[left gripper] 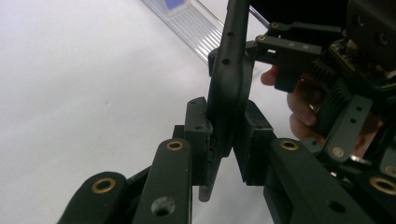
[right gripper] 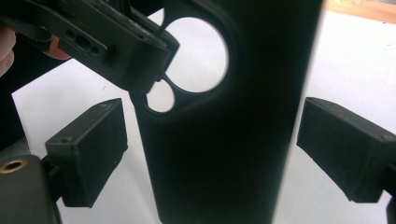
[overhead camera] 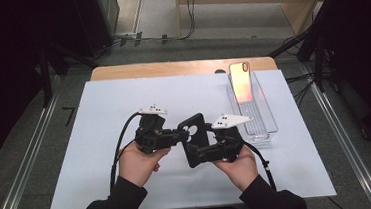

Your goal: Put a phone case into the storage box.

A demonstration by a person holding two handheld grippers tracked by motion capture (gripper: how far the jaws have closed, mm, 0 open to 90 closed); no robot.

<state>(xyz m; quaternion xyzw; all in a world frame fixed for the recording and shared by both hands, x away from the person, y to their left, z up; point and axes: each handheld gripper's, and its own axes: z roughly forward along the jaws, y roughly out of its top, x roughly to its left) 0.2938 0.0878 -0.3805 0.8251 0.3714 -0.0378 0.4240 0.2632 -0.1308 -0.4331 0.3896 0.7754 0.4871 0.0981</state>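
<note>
High view: a black phone case [overhead camera: 195, 140] is held above the white table [overhead camera: 101, 141], between the two grippers. The left gripper [overhead camera: 178, 133] pinches its upper edge near the camera cutout. The right gripper [overhead camera: 205, 152] sits at the lower half. A phone [overhead camera: 241, 82] stands in a clear tray [overhead camera: 267, 123] at the far right, well apart from the case.

Left gripper view: the pads [left gripper: 198, 133] are pressed on the case [left gripper: 229, 84] edge-on, a thin rim bite, with the case upright between them. The right gripper [left gripper: 299, 51] shows behind.

Right gripper view: the case [right gripper: 224, 140] stands between the jaws, which are spread. Both pads [right gripper: 91, 151] are clear of its sides, with white table visible in each gap. The left gripper [right gripper: 116, 46] grips by the round cutout.

Judgement: the step is handing the case to the right gripper. To do it well, keep the left pinch firm and steady, centre the case between the right pads, close squarely on the long edges, and release the left only once that grip holds. A skewed closure could twist the flexible case out.
</note>
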